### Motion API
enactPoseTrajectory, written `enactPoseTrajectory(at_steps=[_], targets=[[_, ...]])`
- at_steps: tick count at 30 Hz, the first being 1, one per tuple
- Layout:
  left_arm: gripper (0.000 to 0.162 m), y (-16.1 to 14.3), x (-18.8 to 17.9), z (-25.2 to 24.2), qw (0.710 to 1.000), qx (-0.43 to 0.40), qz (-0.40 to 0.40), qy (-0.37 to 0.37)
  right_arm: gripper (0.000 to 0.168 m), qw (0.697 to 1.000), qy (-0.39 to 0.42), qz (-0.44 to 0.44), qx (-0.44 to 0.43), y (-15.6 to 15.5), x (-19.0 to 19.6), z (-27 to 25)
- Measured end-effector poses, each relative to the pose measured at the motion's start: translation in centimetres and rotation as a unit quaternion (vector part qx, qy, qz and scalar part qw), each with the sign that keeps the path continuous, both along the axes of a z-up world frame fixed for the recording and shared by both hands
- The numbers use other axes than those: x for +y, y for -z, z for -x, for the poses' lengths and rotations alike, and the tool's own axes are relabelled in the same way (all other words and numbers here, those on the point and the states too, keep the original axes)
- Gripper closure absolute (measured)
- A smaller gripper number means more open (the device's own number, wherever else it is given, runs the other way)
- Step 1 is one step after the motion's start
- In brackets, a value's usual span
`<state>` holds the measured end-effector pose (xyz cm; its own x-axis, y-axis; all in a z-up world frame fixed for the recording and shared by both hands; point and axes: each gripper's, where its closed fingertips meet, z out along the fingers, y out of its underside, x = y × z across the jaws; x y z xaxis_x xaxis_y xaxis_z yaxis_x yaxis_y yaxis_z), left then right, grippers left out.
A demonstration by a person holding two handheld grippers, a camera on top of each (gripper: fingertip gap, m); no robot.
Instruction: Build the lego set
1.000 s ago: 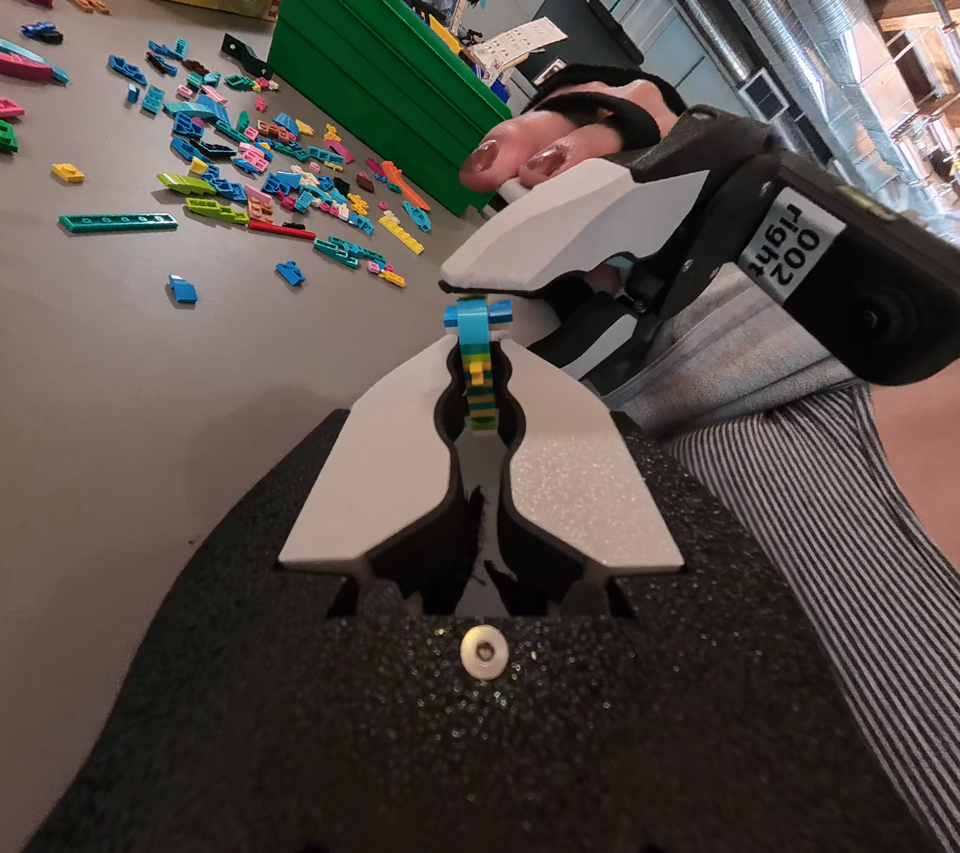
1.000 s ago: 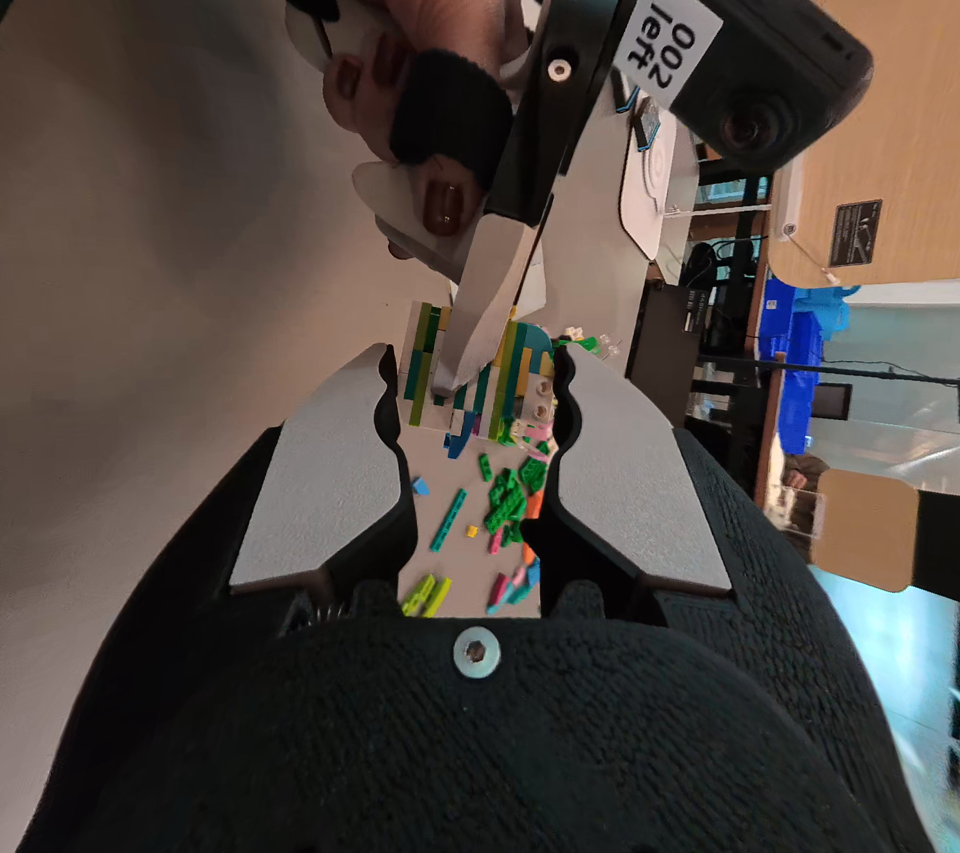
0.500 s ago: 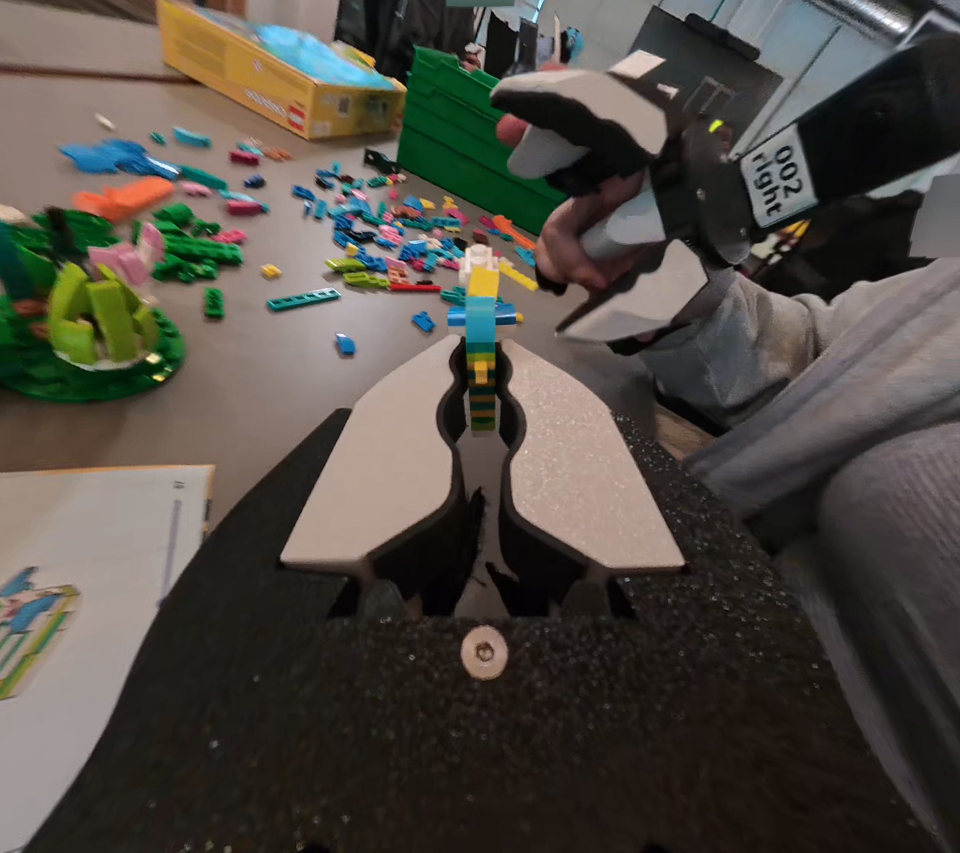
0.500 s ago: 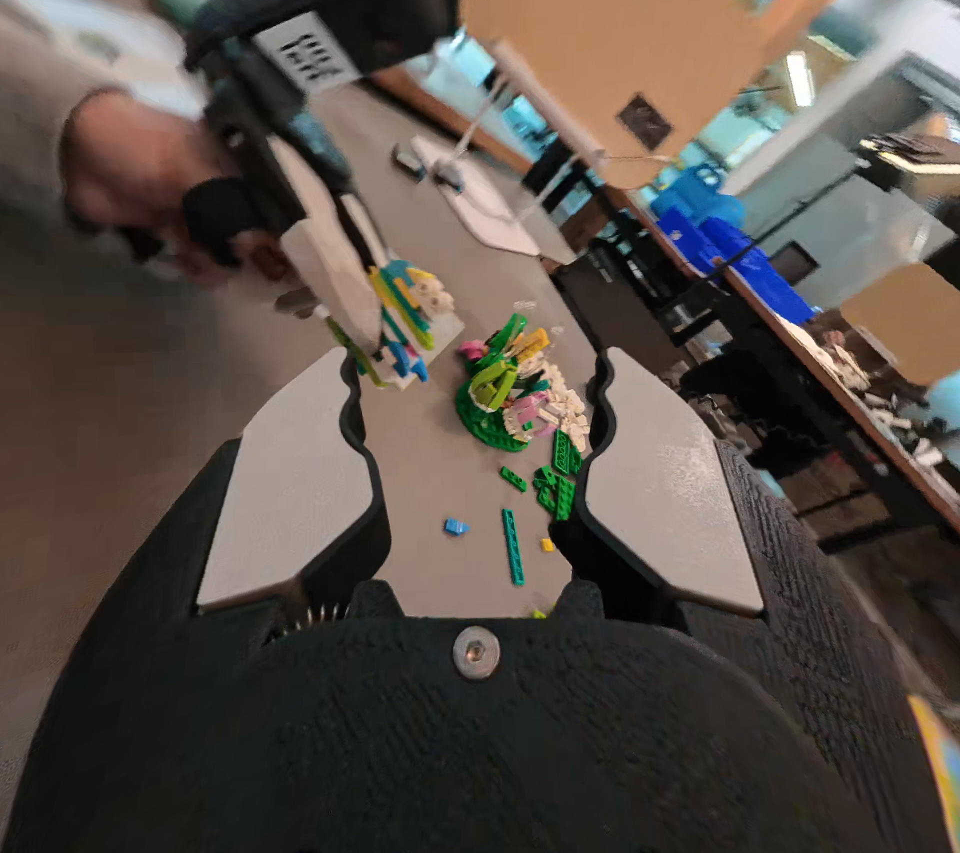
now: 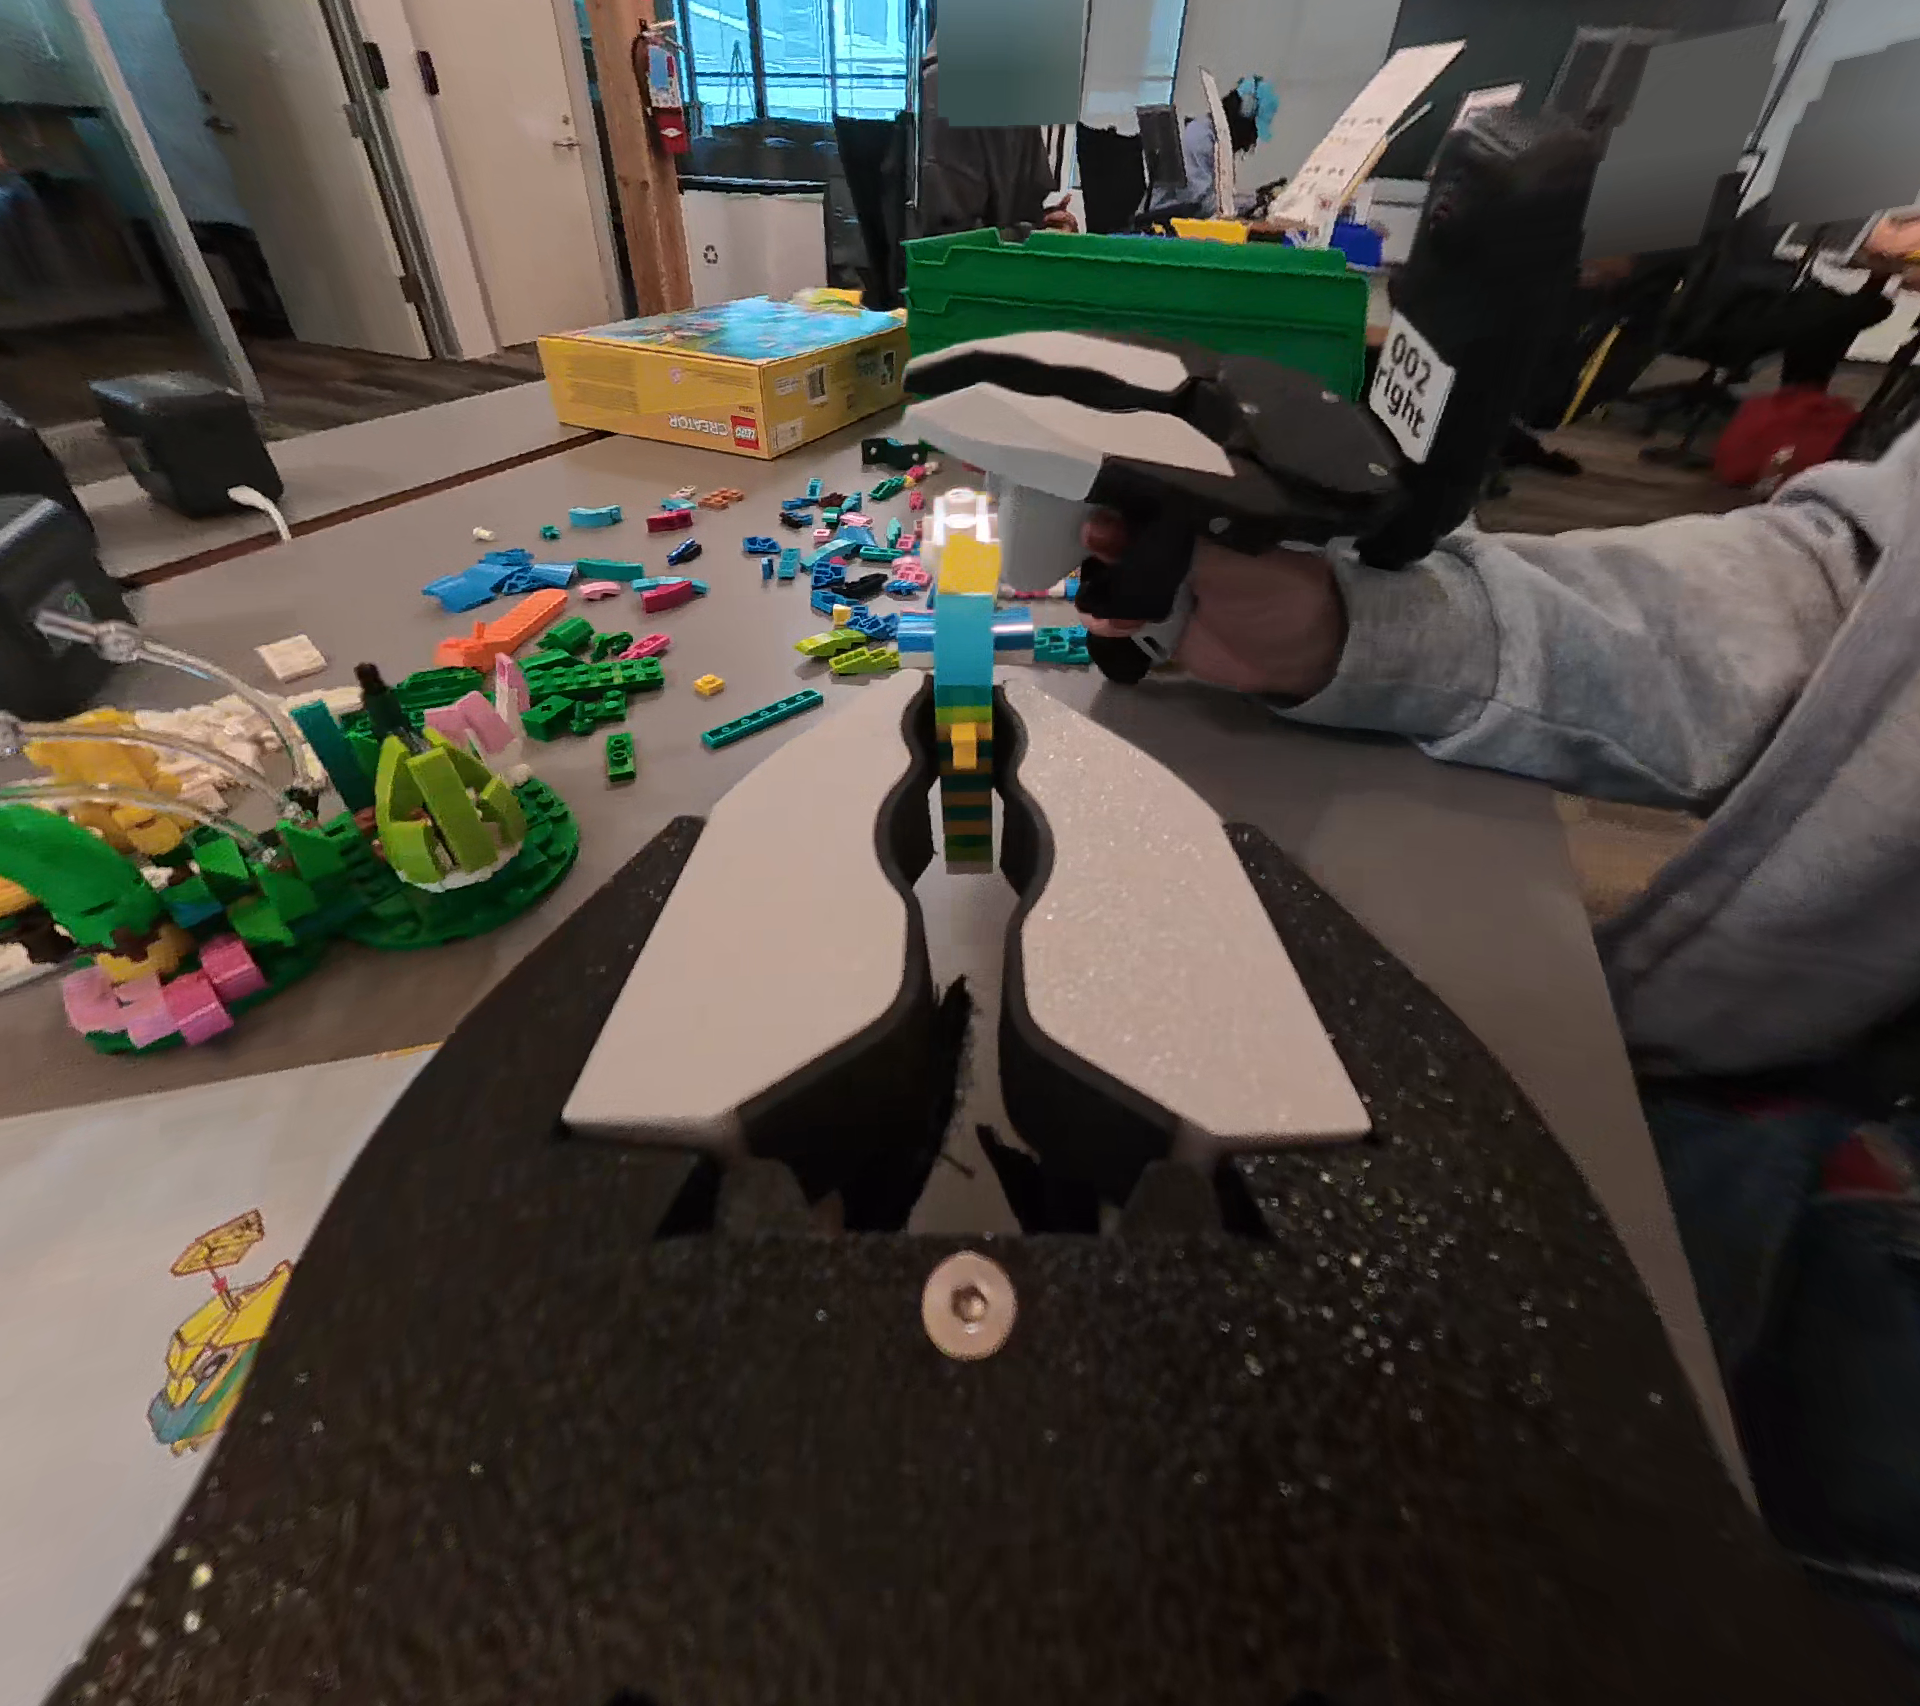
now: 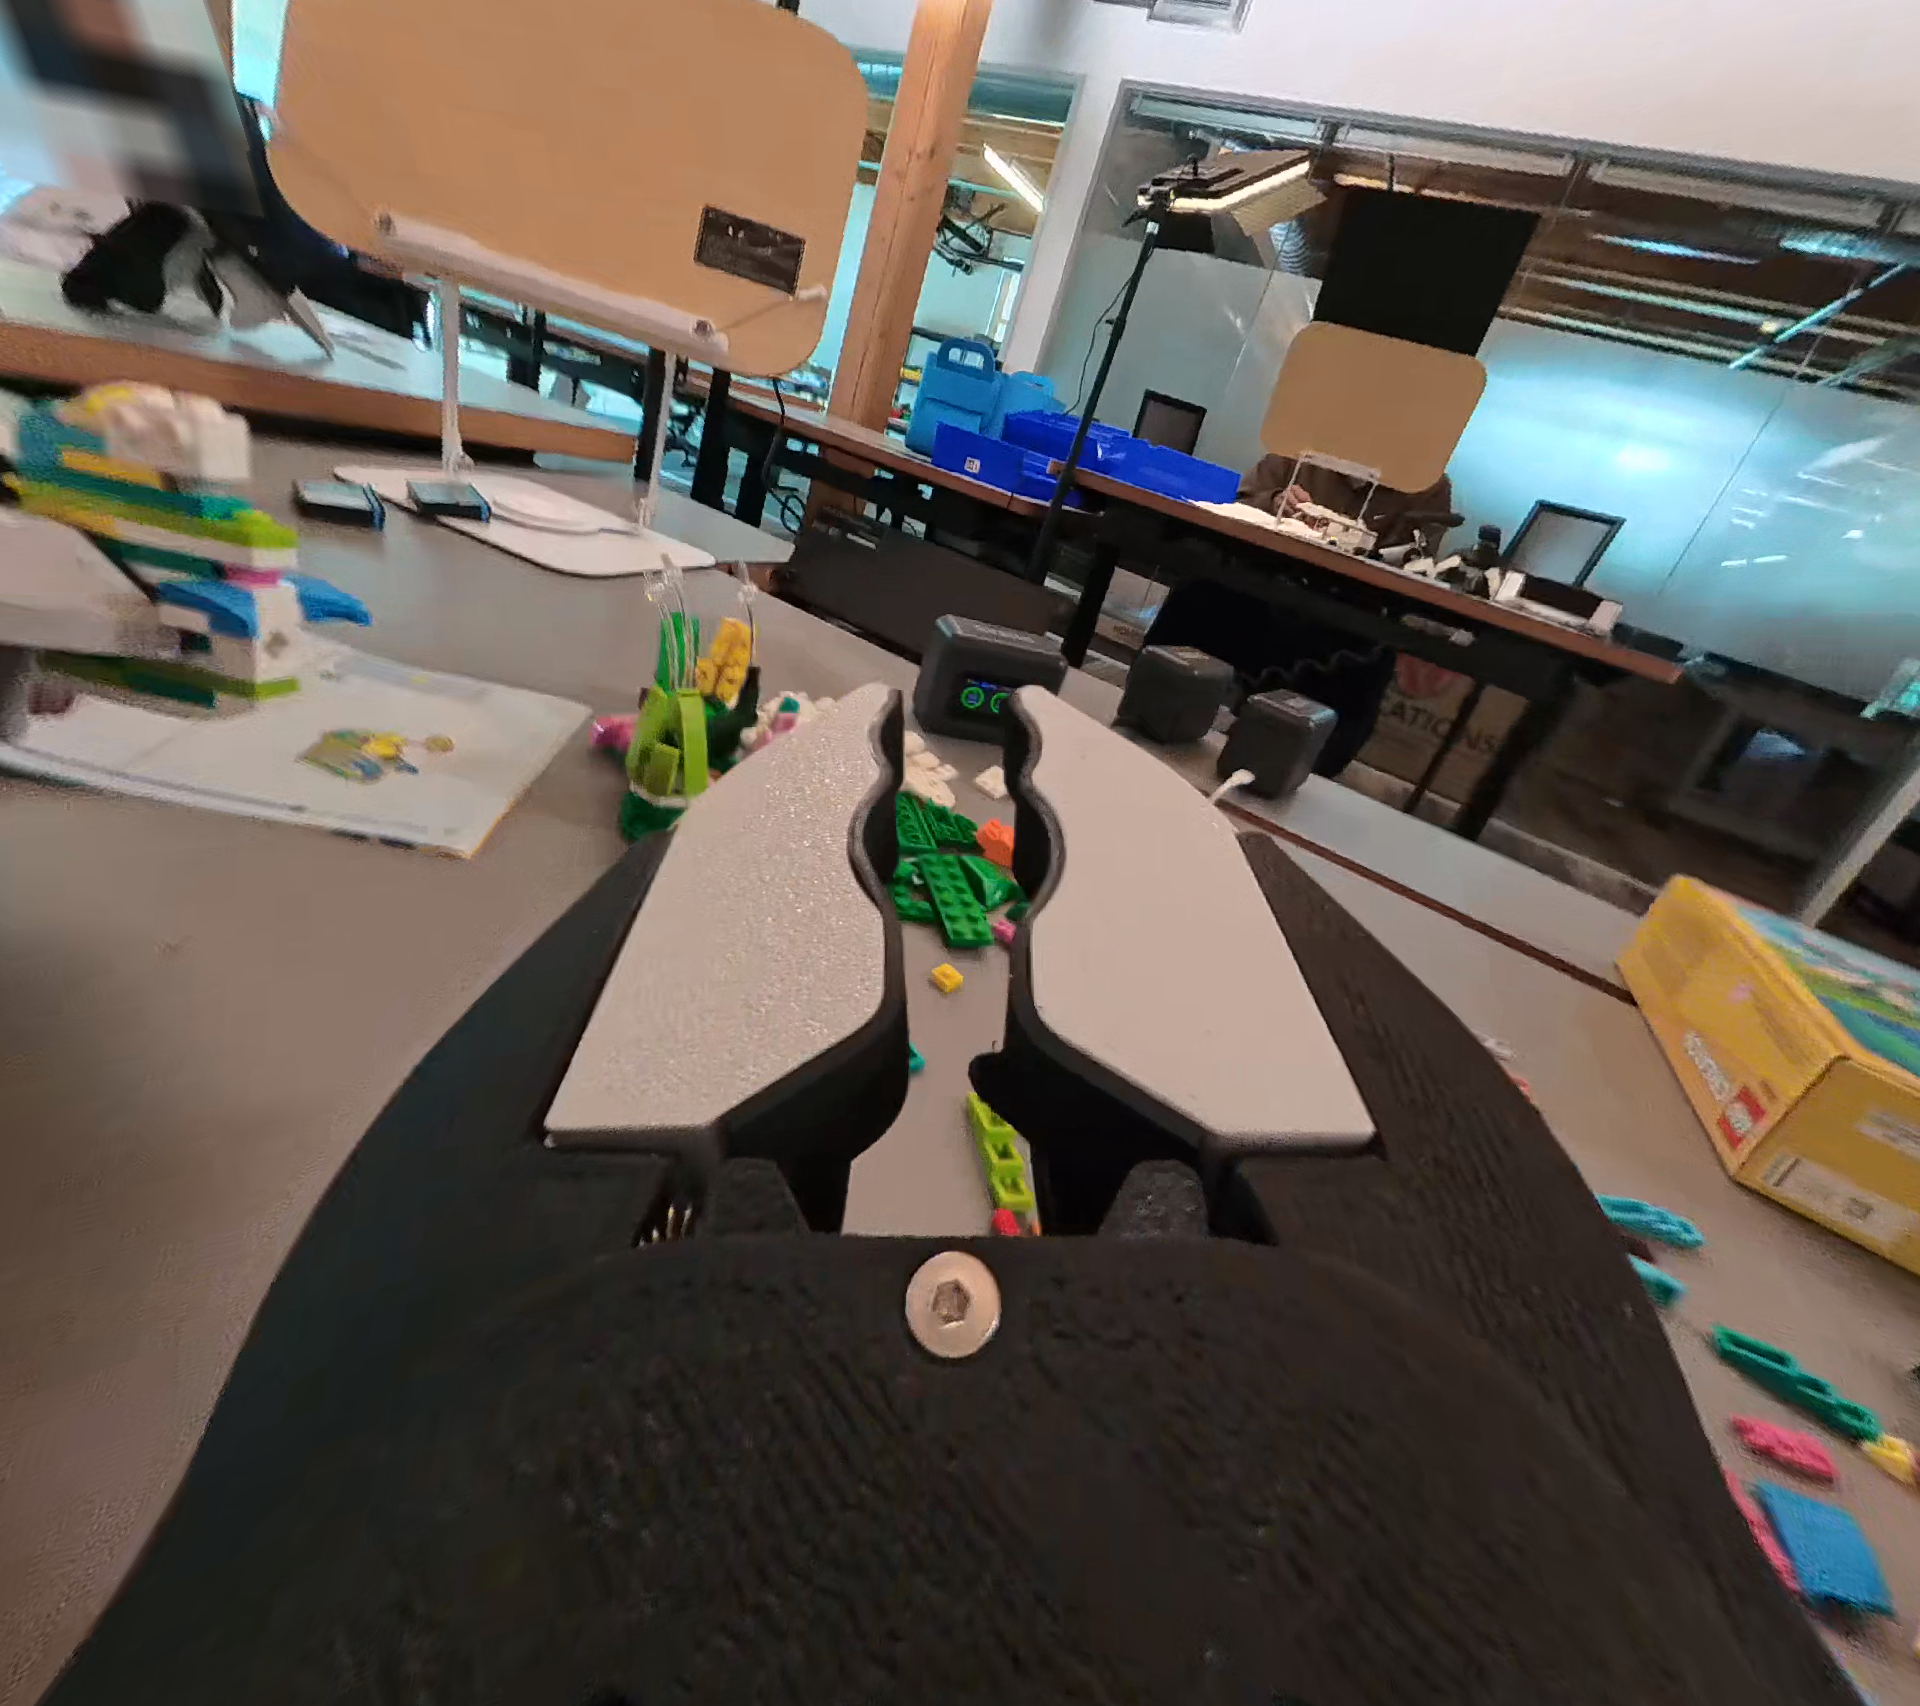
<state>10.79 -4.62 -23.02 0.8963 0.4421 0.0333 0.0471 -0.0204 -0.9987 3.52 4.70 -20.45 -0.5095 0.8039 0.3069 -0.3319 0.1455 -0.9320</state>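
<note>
My left gripper [image 5: 964,700] is shut on a thin striped lego build [image 5: 966,617] of green, yellow, blue and white layers, held upright above the grey table [image 5: 1247,783]. The build also shows at the left edge of the right wrist view [image 6: 156,555]. My right gripper [image 6: 956,700] is almost closed with only a narrow slit between the jaws, and holds nothing. In the left wrist view it [image 5: 914,406] hovers just behind and above the build, apart from it, over scattered loose pieces [image 5: 831,555]. Green plates [image 6: 951,887] lie on the table ahead of it.
A green flower model [image 5: 416,835] stands at the left and also shows in the right wrist view [image 6: 675,742]. An open instruction booklet [image 5: 125,1293] lies at the near left. A yellow set box [image 5: 727,389] and a green bin [image 5: 1132,326] stand at the back. Black devices [image 6: 987,690] sit beyond.
My right gripper has drawn away from the build and its jaws have closed from wide open to a narrow slit. My left gripper has swung round with the build still in it.
</note>
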Motion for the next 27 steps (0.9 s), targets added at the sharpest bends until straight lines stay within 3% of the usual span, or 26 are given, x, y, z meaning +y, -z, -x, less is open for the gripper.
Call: enactPoseTrajectory(at_steps=[8, 27], targets=[[0.154, 0.1, 0.3, -0.4, 0.999, 0.043, 0.027, -0.018, 0.168, 0.998, -0.021, -0.043, 0.038, 0.1, -1.2, -1.3], [0.154, -0.8, -1.0, 0.4, 0.999, 0.018, -0.030, -0.035, 0.168, 0.996, -0.038, -0.074, 0.039, 0.9, -2.1, -1.6]])
